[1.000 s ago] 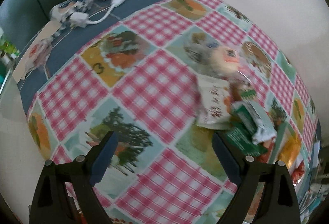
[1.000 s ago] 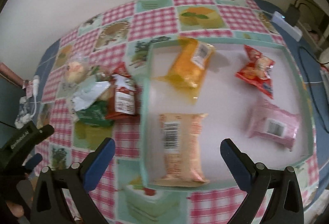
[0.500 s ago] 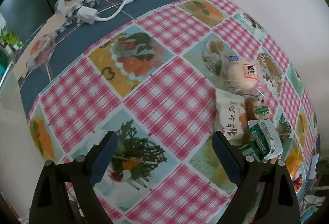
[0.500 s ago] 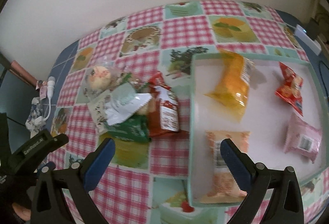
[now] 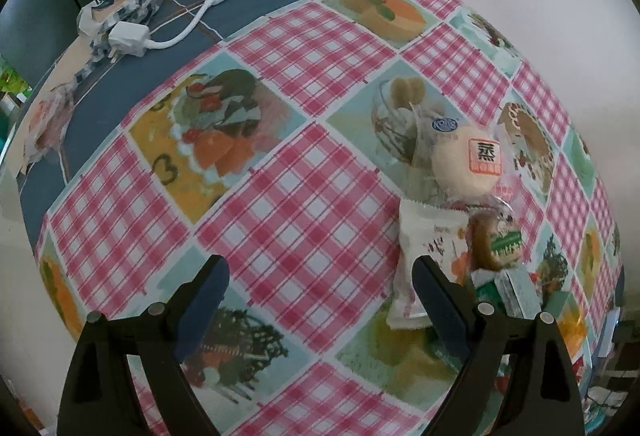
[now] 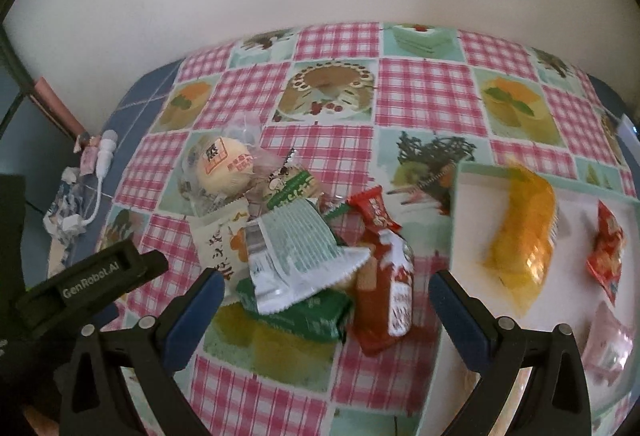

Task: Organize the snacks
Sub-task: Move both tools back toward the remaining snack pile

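Right gripper [image 6: 326, 300] jaws wide, empty, angled down over snack pile [image 6: 296, 240]; left gripper [image 5: 320, 292] also spread, nothing held.
Crinkly foil and plastic packets heaped on glossy checked tablecloth [image 5: 304, 220] — round bun pack [image 5: 466, 165] at far end. Teal tray [image 6: 454, 203] beside pile holds yellow bag [image 6: 524, 232], red packet [image 6: 608, 248]. Charger cable [image 5: 188, 31] well apart.

A home; dessert-print checked tablecloth [image 5: 304, 203]; phone charger [image 5: 128, 37] lying about
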Action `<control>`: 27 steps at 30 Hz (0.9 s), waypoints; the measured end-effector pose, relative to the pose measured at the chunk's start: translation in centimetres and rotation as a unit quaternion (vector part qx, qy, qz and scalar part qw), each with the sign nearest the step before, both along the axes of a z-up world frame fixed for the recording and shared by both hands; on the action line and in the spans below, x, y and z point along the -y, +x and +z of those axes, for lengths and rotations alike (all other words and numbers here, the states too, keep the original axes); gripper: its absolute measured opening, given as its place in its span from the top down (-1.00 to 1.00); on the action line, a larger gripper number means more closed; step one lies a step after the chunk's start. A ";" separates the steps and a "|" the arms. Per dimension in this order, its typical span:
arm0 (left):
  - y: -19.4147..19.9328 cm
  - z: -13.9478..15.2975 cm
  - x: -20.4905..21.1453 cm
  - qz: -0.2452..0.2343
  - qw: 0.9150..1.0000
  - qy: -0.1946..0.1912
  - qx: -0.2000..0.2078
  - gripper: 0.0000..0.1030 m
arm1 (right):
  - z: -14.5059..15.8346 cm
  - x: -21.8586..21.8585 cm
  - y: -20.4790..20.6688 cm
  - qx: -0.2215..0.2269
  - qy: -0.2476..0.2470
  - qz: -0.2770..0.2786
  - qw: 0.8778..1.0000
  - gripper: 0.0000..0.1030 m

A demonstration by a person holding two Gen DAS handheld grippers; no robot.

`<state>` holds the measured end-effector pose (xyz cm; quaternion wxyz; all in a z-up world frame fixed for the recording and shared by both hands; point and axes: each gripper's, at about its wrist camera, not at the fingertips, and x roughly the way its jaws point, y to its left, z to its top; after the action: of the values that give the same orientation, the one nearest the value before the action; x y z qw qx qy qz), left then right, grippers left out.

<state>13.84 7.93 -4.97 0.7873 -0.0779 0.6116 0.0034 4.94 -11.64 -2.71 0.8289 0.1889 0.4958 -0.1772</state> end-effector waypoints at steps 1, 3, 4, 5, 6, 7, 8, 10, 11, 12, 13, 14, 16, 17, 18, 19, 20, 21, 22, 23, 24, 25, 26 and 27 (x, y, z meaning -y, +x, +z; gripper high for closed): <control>0.3 -0.2 0.0 0.001 1.000 0.000 -0.003 -0.81 | -0.2 0.0 0.4 -0.002 -0.001 0.002 1.000 -0.99; 0.7 -0.5 0.1 0.003 1.000 0.000 -0.007 -0.81 | -0.6 0.1 0.9 -0.005 0.000 0.005 1.000 -0.96; 0.8 -0.6 0.2 0.002 1.000 0.000 -0.008 -0.81 | -0.8 0.2 1.2 -0.006 0.000 0.006 1.000 -0.96; 1.0 -0.8 0.4 0.000 1.000 0.001 -0.009 -0.81 | -0.9 0.1 1.4 -0.007 0.000 0.006 1.000 -0.96; 1.2 -0.9 0.5 -0.003 1.000 0.001 -0.011 -0.81 | -1.0 0.1 1.7 -0.008 -0.001 0.008 1.000 -0.96; 1.5 -1.0 0.7 -0.006 1.000 0.000 -0.013 -0.81 | -1.1 0.1 1.9 -0.009 -0.003 0.010 1.000 -0.96; 1.6 -1.1 0.9 -0.010 1.000 -0.001 -0.015 -0.81 | -1.3 0.0 2.2 -0.011 -0.005 0.012 1.000 -0.96; 1.8 -1.2 1.3 -0.018 1.000 -0.004 -0.019 -0.81 | -1.5 -0.1 2.6 -0.014 -0.009 0.017 1.000 -0.88; 1.9 -1.2 1.4 -0.022 1.000 -0.003 -0.020 -0.81 | -1.6 -0.3 2.7 -0.017 -0.014 0.019 1.000 -0.84; 2.0 -1.2 1.6 -0.024 1.000 -0.003 -0.020 -0.81 | -1.7 -0.4 2.8 -0.021 -0.025 0.021 0.999 -0.83; 2.1 -1.2 1.8 -0.025 0.999 -0.002 -0.022 -0.81 | -1.7 -0.6 3.0 -0.023 -0.030 0.024 0.999 -0.83; 2.2 -1.2 1.9 -0.026 0.999 -0.004 -0.022 -0.81 | -1.7 -0.7 3.0 -0.024 -0.033 0.026 0.999 -0.82; 2.4 -1.2 2.1 -0.027 0.999 -0.006 -0.022 -0.81 | -1.8 -0.9 3.0 -0.026 -0.040 0.031 0.998 -0.81; 2.5 -1.2 2.2 -0.028 0.999 -0.007 -0.023 -0.81 | -1.8 -0.9 3.0 -0.028 -0.044 0.033 0.998 -0.79; 2.6 -1.2 2.2 -0.030 0.999 -0.008 -0.023 -0.81 | -1.8 -1.0 2.9 -0.030 -0.048 0.035 0.998 -0.78; 2.5 -1.2 2.3 -0.032 0.999 -0.008 -0.023 -0.81 | -1.8 -1.1 2.9 -0.032 -0.054 0.038 0.997 -0.75; 2.5 -1.3 2.4 -0.033 0.999 -0.008 -0.023 -0.81 | -1.8 -1.1 2.9 -0.033 -0.058 0.039 0.997 -0.67; 2.5 -1.3 2.5 -0.034 0.999 -0.008 -0.023 -0.81 | -1.7 -1.2 2.8 -0.034 -0.063 0.041 0.997 -0.63; 2.4 -1.3 2.5 -0.035 0.999 -0.008 -0.023 -0.81 | -1.5 -1.3 2.8 -0.034 -0.068 0.043 0.996 -0.56; 2.4 -1.4 2.5 -0.036 0.999 -0.008 -0.024 -0.81 | -1.4 -1.3 2.8 -0.034 -0.071 0.045 0.996 -0.47; 2.3 -1.4 2.6 -0.038 0.999 -0.009 -0.025 -0.81 | -1.3 -1.3 2.7 -0.031 -0.070 0.047 0.996 -0.43; 2.3 -1.5 2.7 -0.039 0.999 -0.010 -0.026 -0.81 | -1.2 -1.2 2.7 -0.030 -0.068 0.048 0.996 -0.42; 2.2 -1.6 2.8 -0.041 0.999 -0.013 -0.028 -0.81 | -1.2 -1.2 2.7 -0.030 -0.066 0.050 0.996 -0.38; 2.2 -1.7 3.0 -0.043 0.999 -0.016 -0.030 -0.81 | -1.2 -1.3 2.7 -0.030 -0.064 0.052 0.996 -0.34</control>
<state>16.03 4.96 -6.66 0.7670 -0.0638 0.6373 -0.0381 7.60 -10.36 -3.92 0.8322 0.1036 0.5171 -0.1710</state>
